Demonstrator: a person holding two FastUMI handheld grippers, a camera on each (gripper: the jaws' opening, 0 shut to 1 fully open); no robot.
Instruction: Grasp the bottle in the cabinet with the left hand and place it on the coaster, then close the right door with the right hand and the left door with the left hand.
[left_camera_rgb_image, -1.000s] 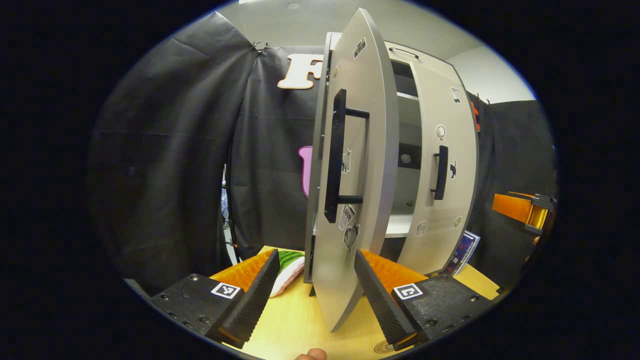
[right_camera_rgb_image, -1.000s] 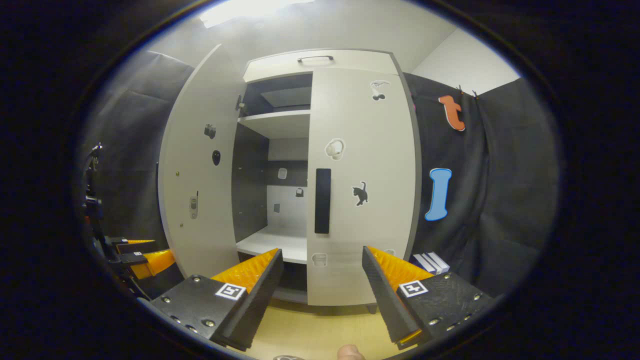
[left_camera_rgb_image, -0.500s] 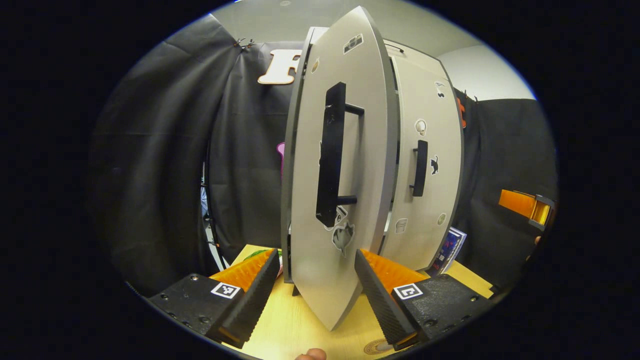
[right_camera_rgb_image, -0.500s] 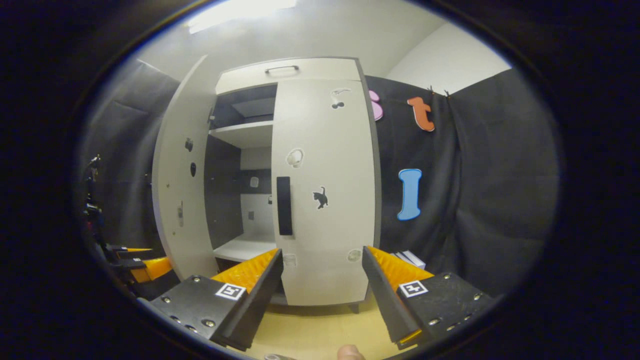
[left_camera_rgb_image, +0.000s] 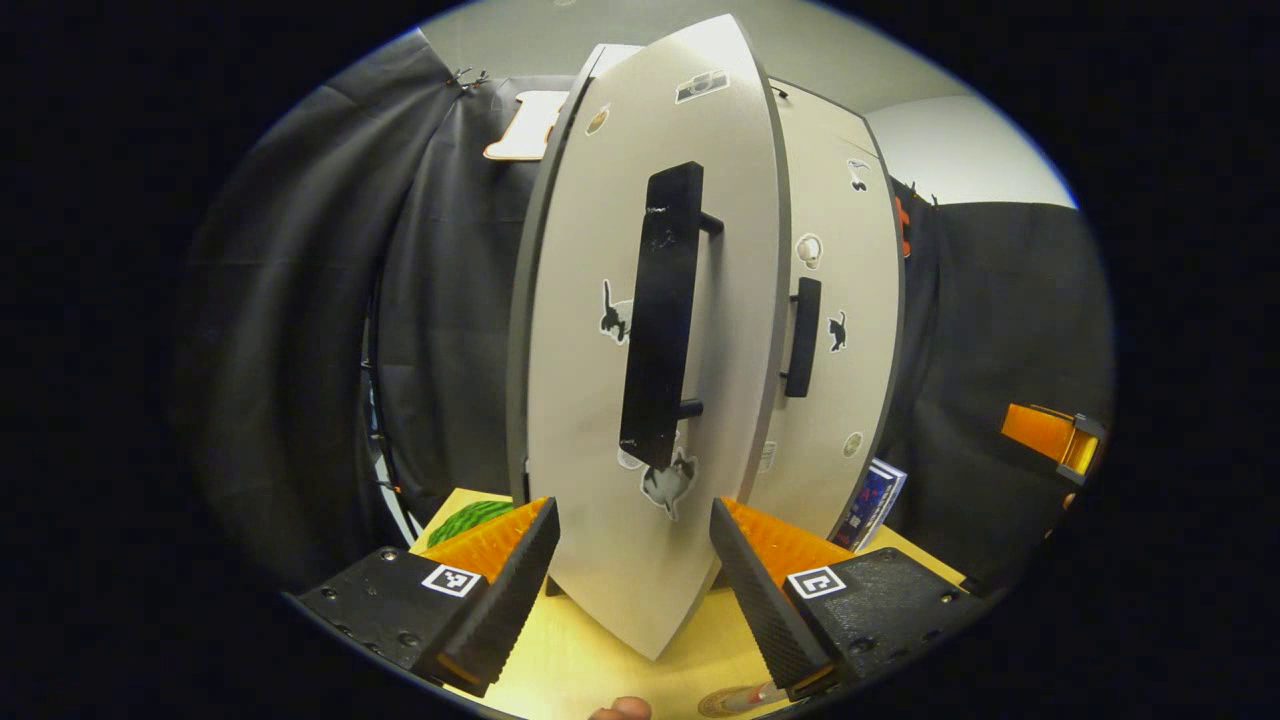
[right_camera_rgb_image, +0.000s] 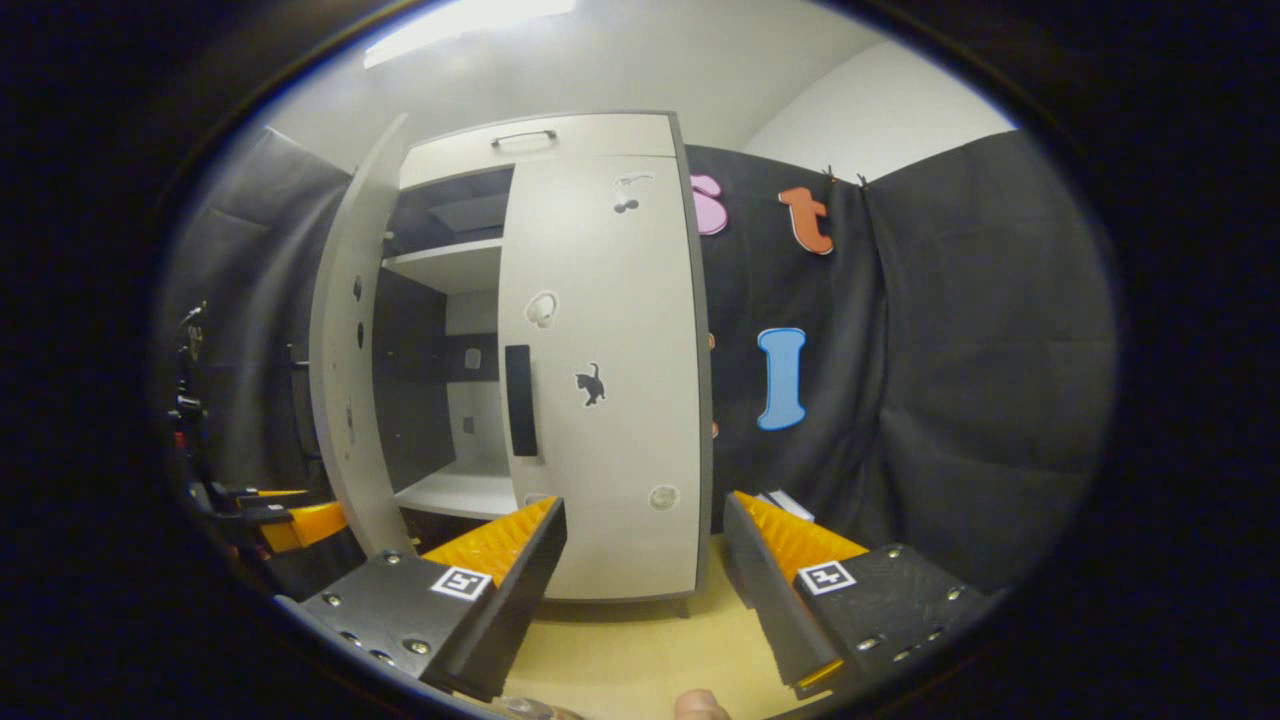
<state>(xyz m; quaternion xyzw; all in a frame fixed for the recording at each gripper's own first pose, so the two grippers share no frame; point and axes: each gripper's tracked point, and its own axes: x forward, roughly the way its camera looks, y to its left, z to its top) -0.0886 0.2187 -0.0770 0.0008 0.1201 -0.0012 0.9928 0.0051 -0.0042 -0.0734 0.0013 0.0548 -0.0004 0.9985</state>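
two ribbed orange jaws spread, matte grey left door (left_camera_rgb_image: 640, 330) ajar, right door (right_camera_rgb_image: 600, 370) flush

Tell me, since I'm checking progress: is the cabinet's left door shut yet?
Not yet. The left door stands ajar, leaving a gap that shows the shelves; the right door is closed.

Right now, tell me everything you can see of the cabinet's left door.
The left door is a flat pale grey panel with a darker edge, standing upright and partly open; the right gripper view shows shelves through the gap. A long black bar handle runs vertically on two posts. Cat and other small stickers dot its face. Its lower edge sits between the open left tongs; contact is unclear.
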